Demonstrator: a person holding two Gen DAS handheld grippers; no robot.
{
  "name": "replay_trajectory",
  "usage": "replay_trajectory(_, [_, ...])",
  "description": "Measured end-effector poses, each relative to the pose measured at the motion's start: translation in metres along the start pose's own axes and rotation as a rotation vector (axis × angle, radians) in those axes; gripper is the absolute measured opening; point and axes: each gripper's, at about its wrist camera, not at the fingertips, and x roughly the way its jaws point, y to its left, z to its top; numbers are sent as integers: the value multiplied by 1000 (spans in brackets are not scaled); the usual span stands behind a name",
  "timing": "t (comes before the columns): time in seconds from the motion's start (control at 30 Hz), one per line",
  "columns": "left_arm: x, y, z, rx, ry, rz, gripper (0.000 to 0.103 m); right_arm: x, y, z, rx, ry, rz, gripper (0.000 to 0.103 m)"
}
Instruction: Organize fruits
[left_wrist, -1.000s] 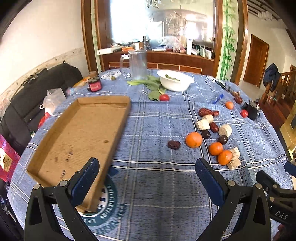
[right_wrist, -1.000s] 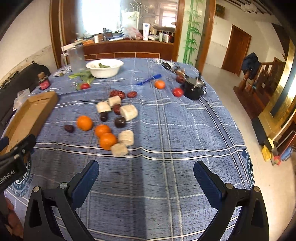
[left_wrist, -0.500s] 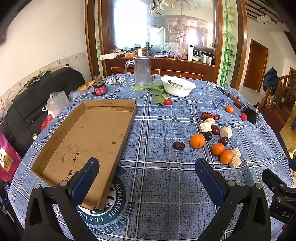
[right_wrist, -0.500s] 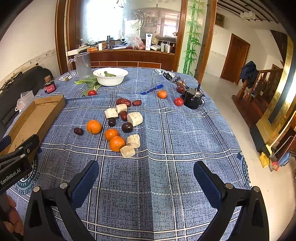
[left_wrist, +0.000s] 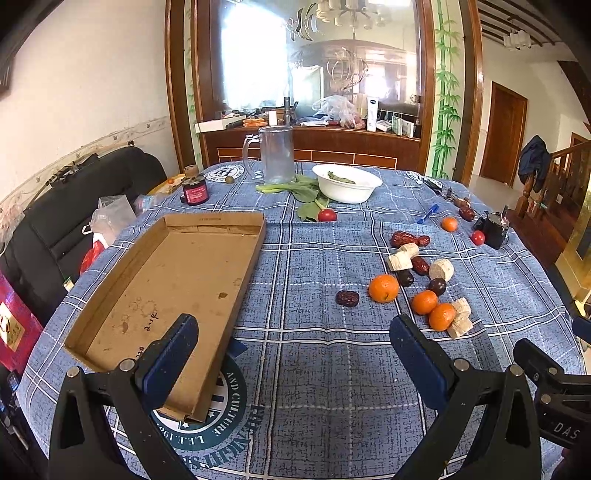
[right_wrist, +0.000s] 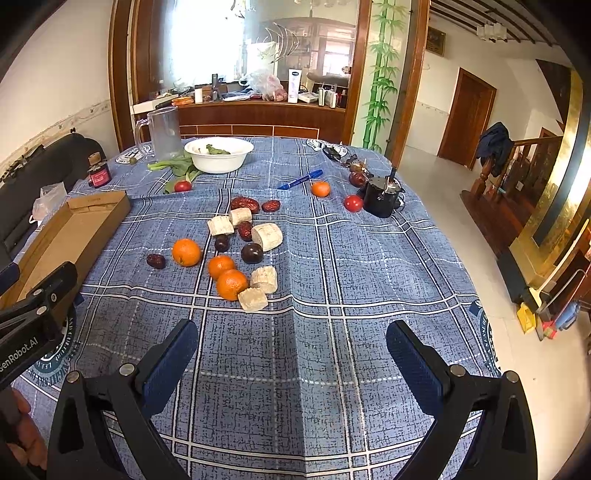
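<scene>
The left gripper (left_wrist: 295, 354) hangs released over the blue plaid tablecloth (left_wrist: 317, 369), fingers spread wide with nothing between them. Its left finger (left_wrist: 168, 360) overlaps the near right corner of the cardboard tray (left_wrist: 166, 291), which lies at 10 o'clock with only stains and scribbles on its floor. The right gripper (right_wrist: 291, 354) is likewise spread and empty-handed, with bare cloth between and just ahead of its fingers.

The fruit lies loose at 11 o'clock from the right gripper: three oranges (right_wrist: 231, 284), dark plums (right_wrist: 252, 253), red dates (right_wrist: 244, 203) and pale cut chunks (right_wrist: 253, 299), clustered and partly touching. One date (right_wrist: 155, 260) sits apart between the cluster and the tray. A fourth orange (right_wrist: 320, 188) and a tomato (right_wrist: 353, 203) lie farther off beside a black pot (right_wrist: 381, 197). At 12 o'clock a white bowl (right_wrist: 218, 162) holds something green.
</scene>
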Motion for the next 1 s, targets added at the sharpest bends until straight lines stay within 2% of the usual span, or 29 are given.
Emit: replay_trajectory(1.0, [-2, -3, -5, -2, 15, -24, 103, 0, 1, -4, -5, 10, 0, 103])
